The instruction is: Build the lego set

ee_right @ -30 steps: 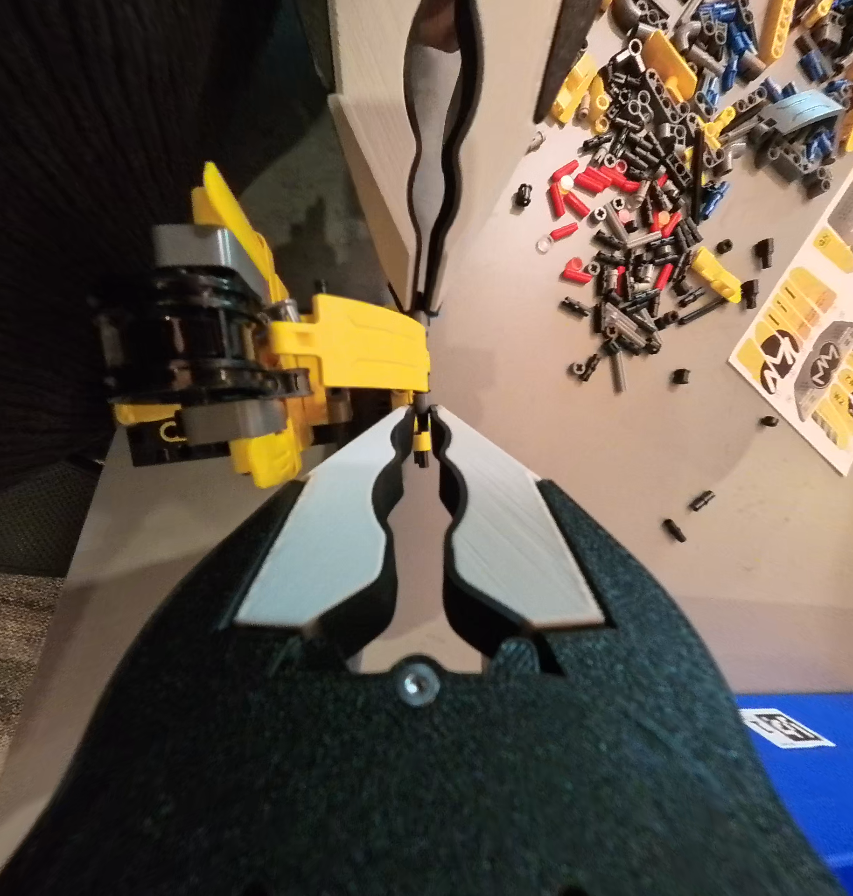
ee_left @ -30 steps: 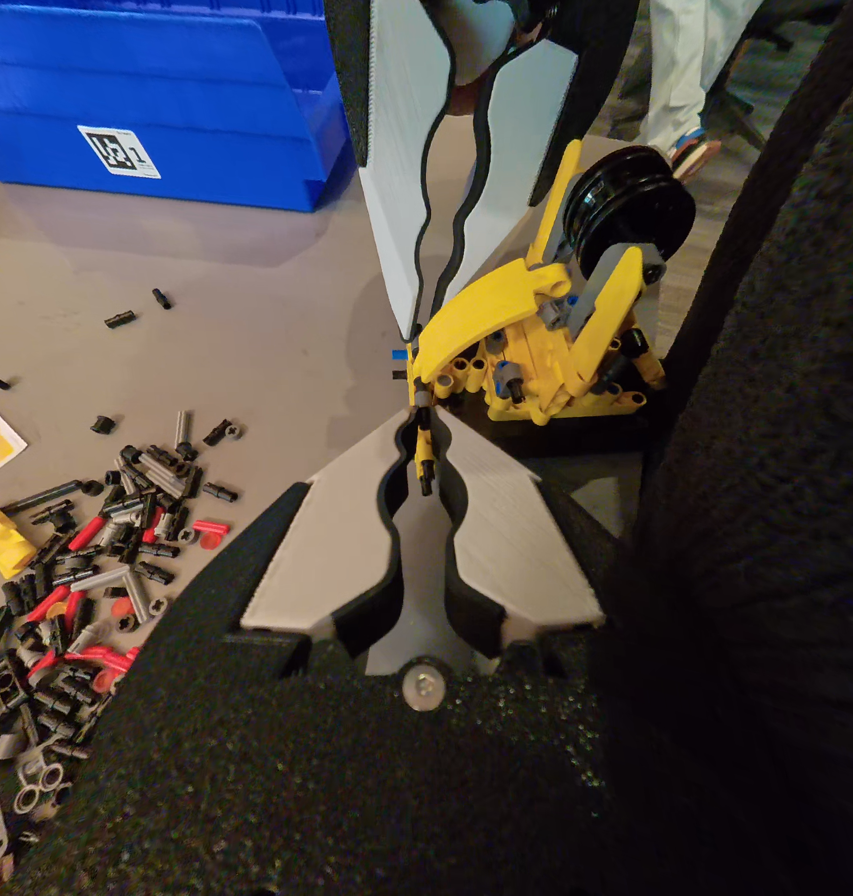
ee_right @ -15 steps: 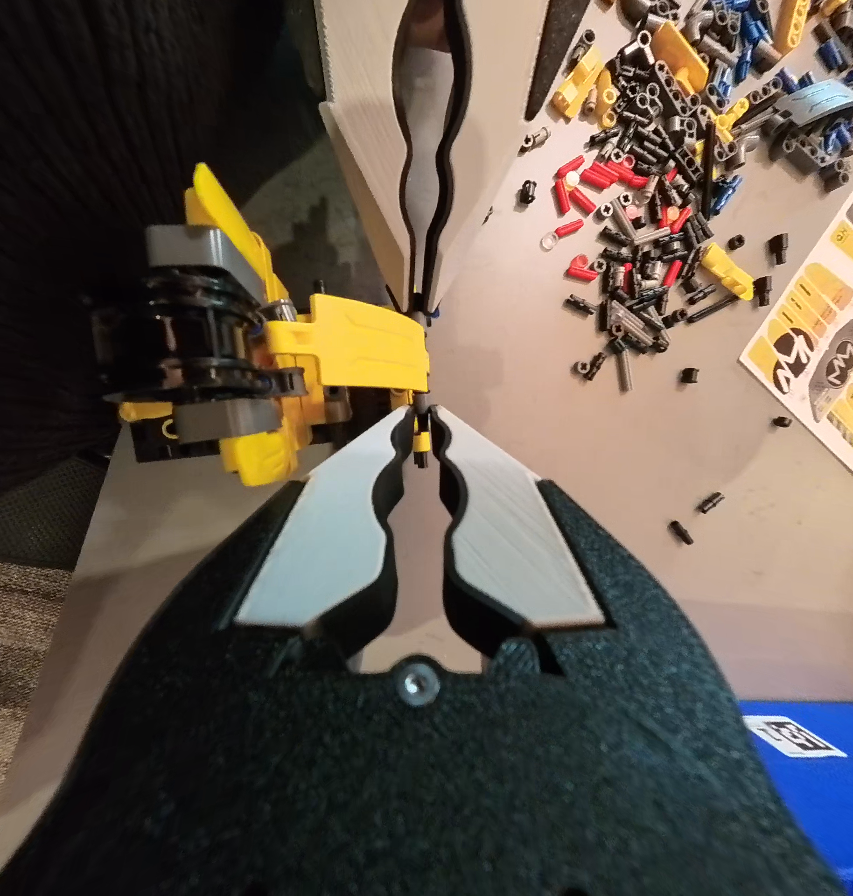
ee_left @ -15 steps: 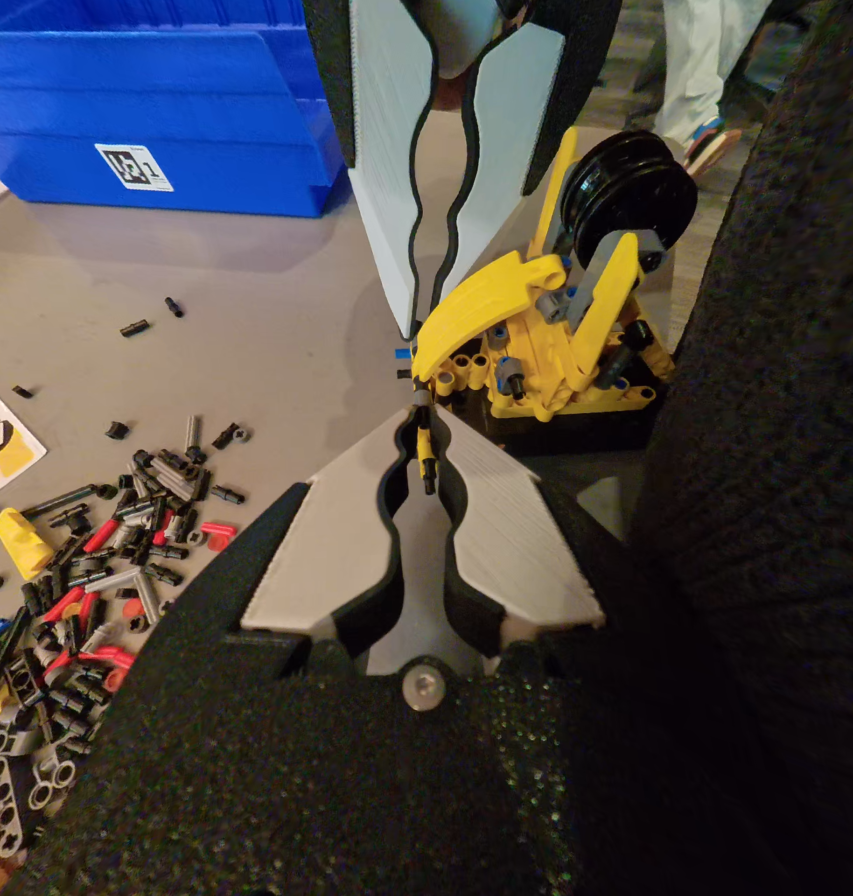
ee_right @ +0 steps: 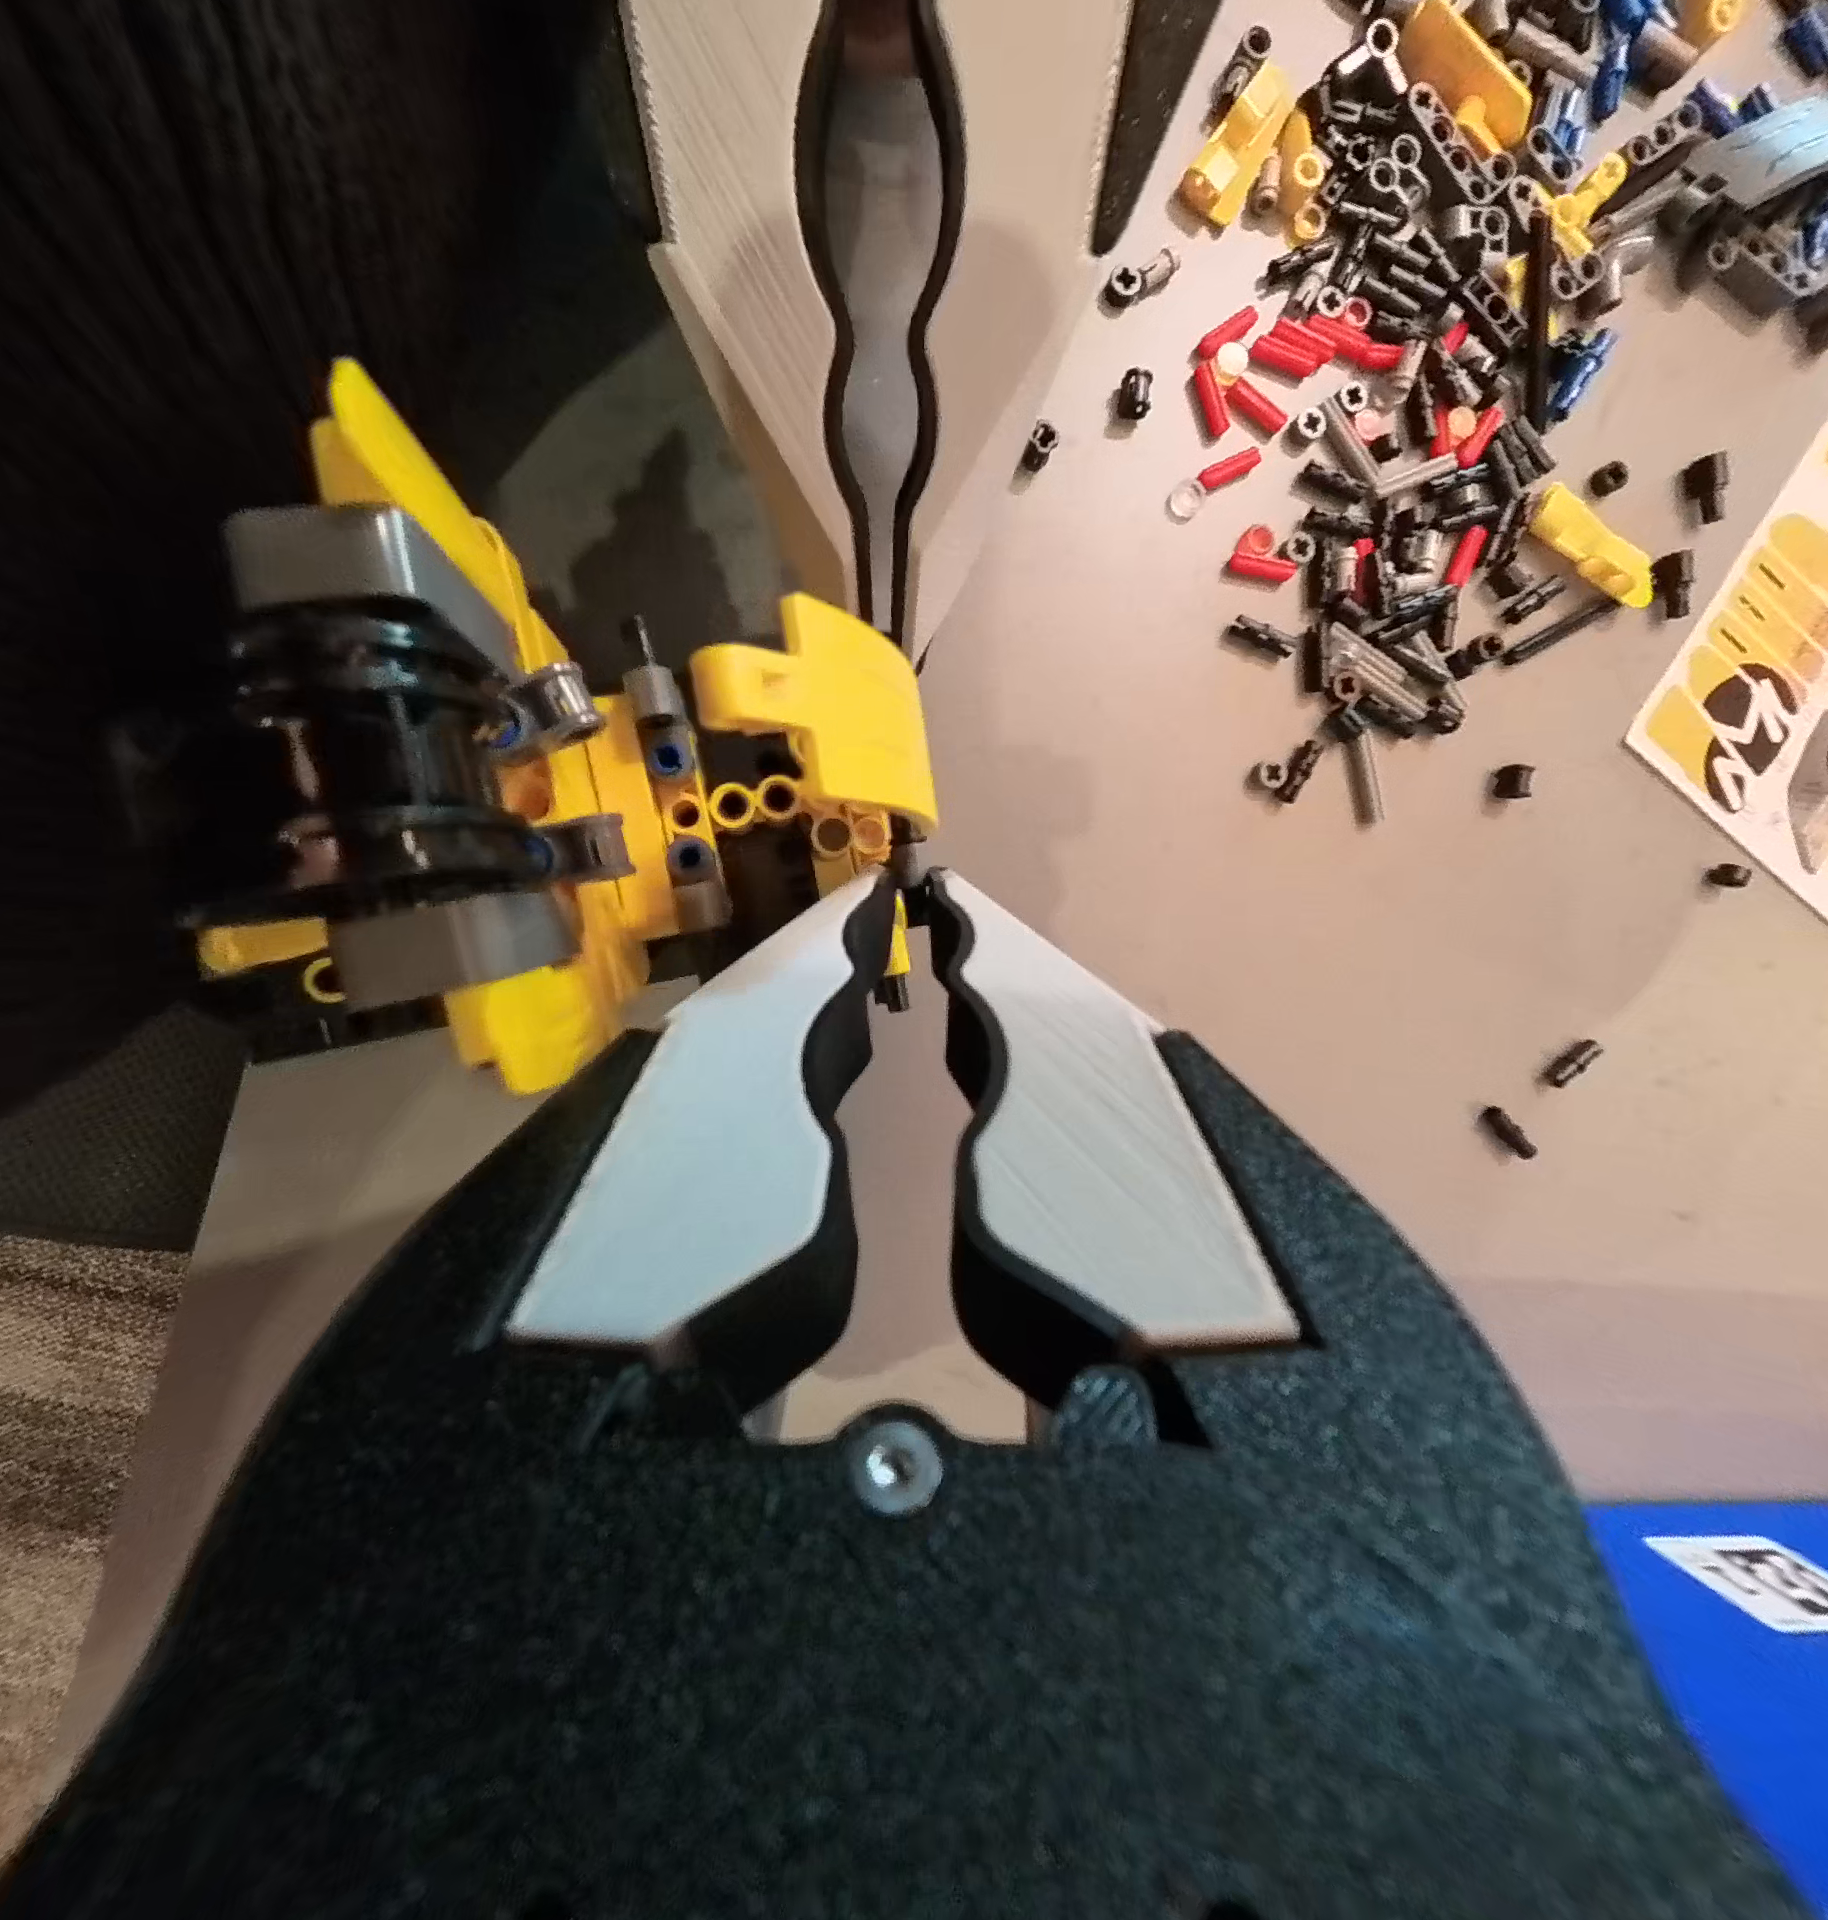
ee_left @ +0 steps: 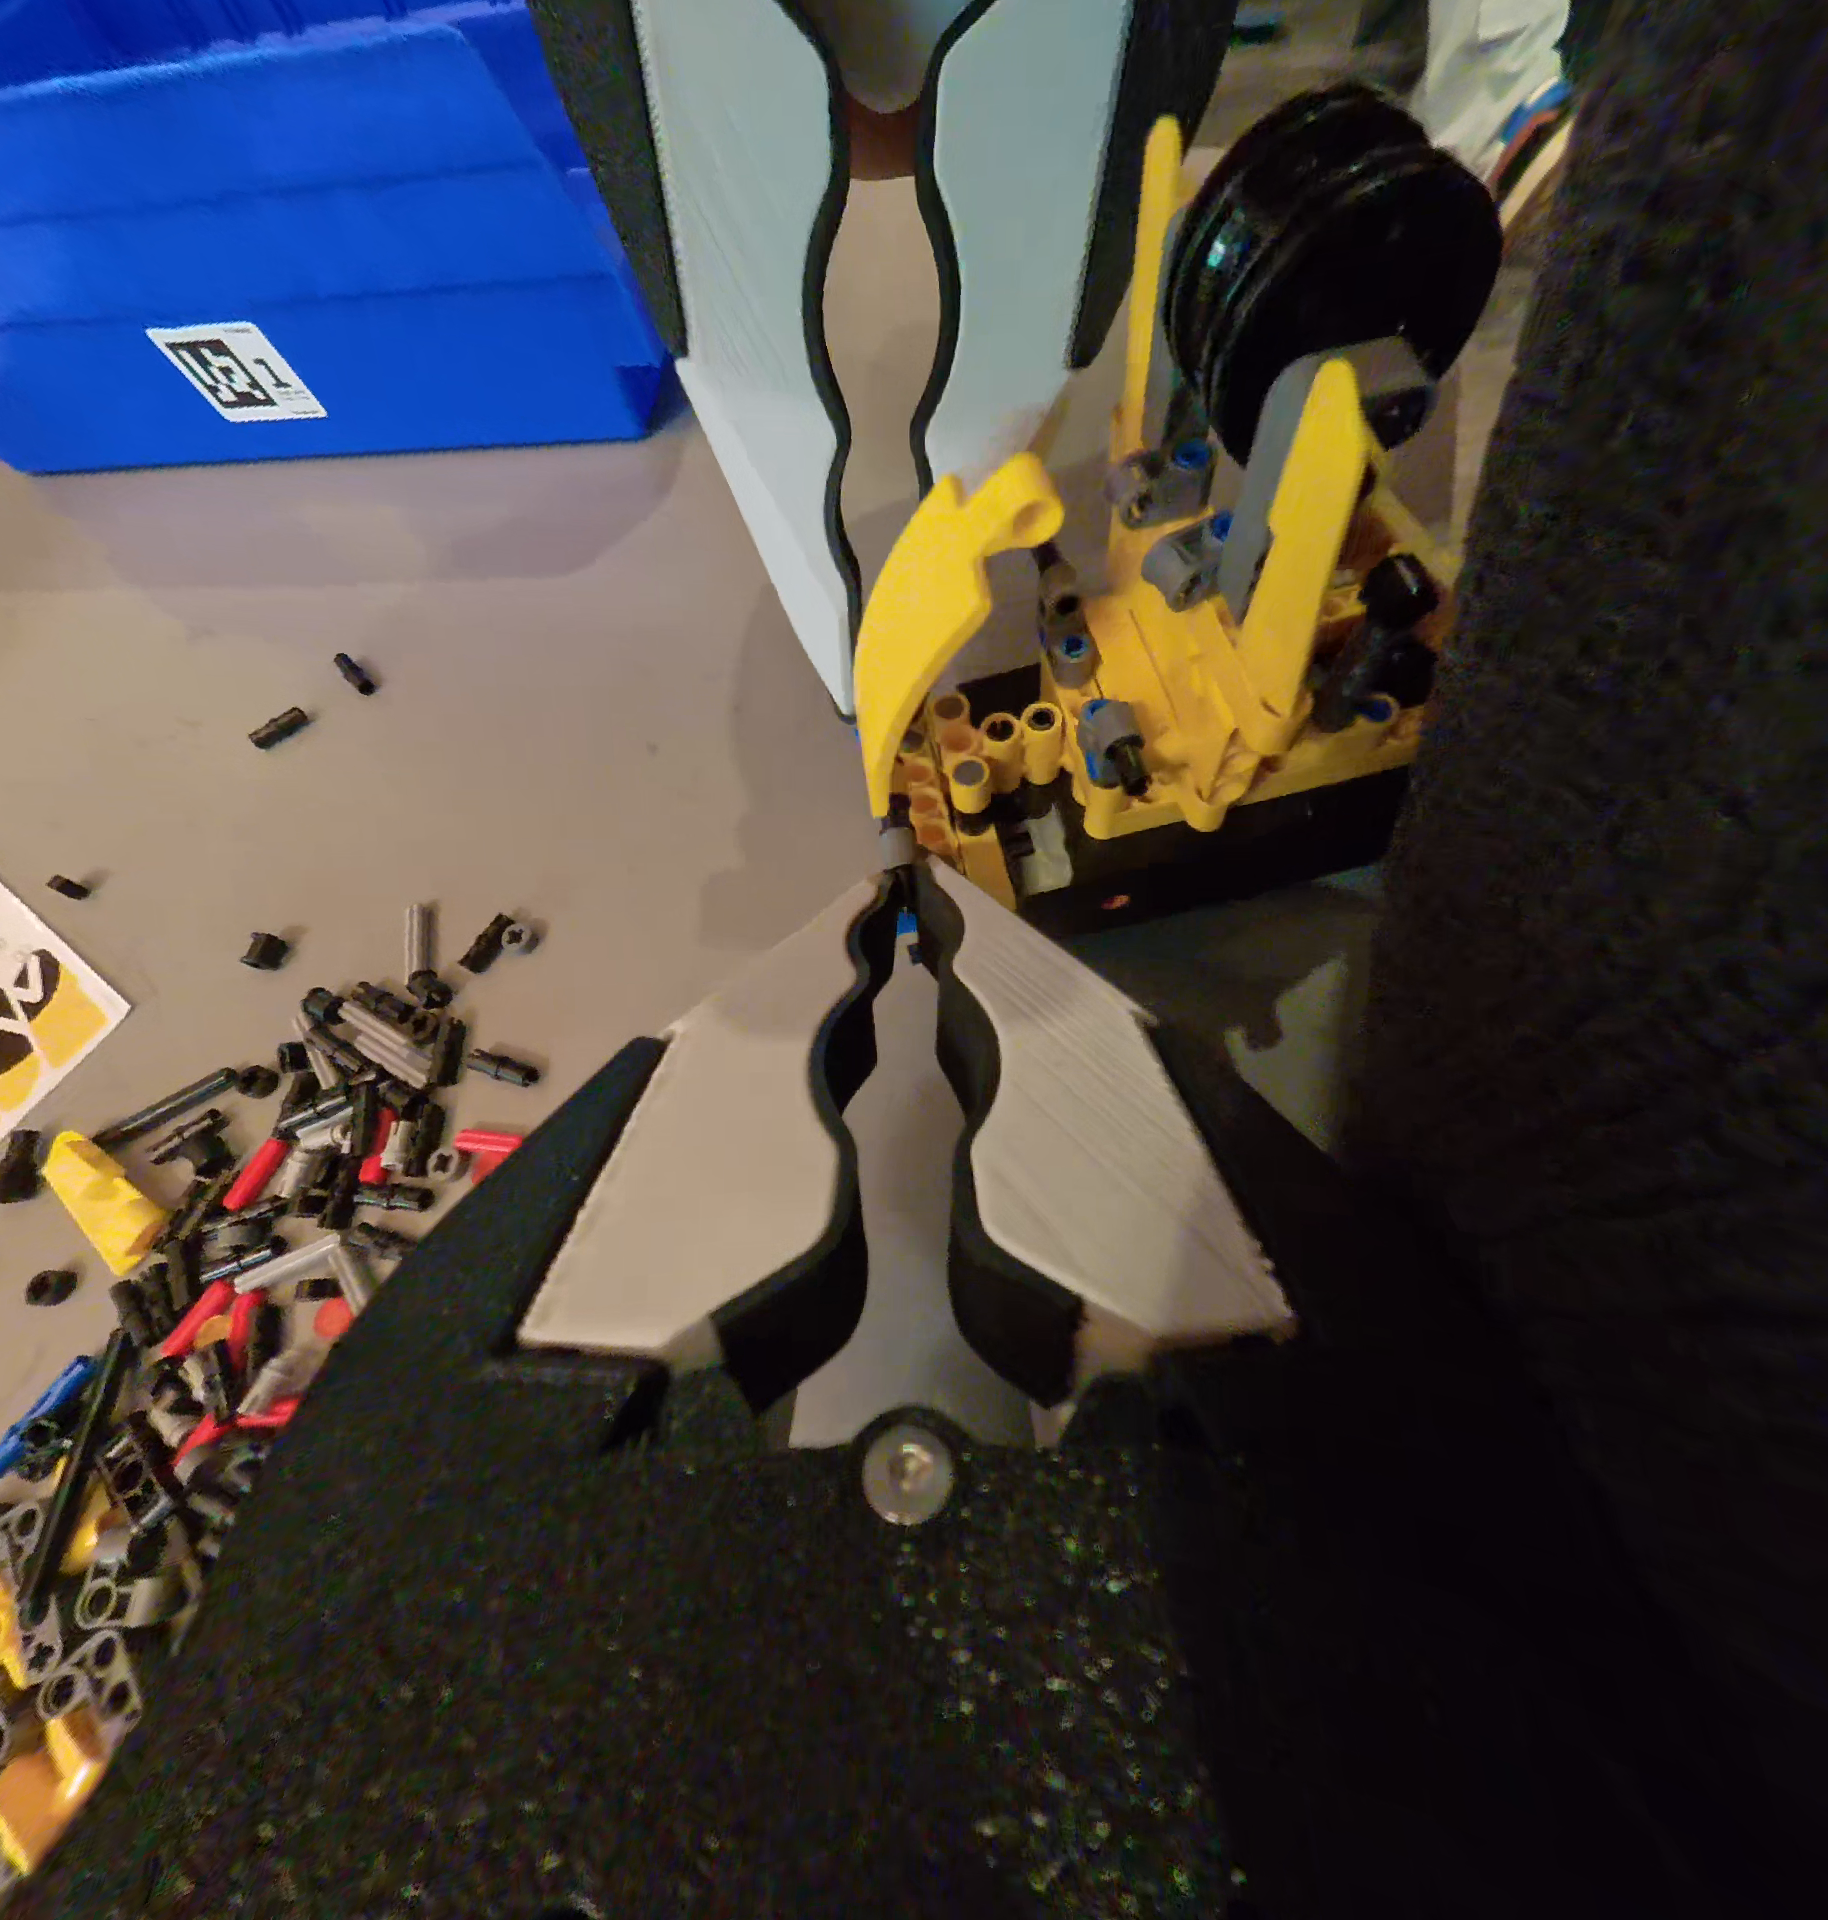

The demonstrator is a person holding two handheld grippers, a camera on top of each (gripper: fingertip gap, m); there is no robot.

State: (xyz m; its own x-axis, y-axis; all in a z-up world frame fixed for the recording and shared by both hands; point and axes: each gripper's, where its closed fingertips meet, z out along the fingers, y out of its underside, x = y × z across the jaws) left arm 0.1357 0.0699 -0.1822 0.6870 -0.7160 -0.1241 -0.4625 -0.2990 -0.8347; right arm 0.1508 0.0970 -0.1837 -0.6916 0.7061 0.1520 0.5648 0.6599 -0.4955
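The left gripper (ee_left: pixel 902 891) has its fingertips pinched together on a thin pin (ee_left: pixel 895 847) that sticks out from the near corner of a yellow brick-built model (ee_left: pixel 1180 665). The right gripper (ee_right: pixel 902 891) is likewise closed at its tips — on a small yellow-and-black pin (ee_right: pixel 897 961) at the opposite side of that same corner, so the two grippers meet almost tip to tip. The model stands on a black base (ee_left: pixel 1232 852) at the right edge of the grey table (ee_left: pixel 577 644), with a curved yellow panel (ee_left: pixel 936 592) touching the pinched spot and a black wheel (ee_left: pixel 1325 260) at its far end. A pile of loose parts (ee_left: pixel 266 1195) — black, grey, red and yellow — lies well to the left. A sticker sheet (ee_left: pixel 16 1018) sits beside the pile, and a blue bin (ee_left: pixel 266 239) stands at the far left.
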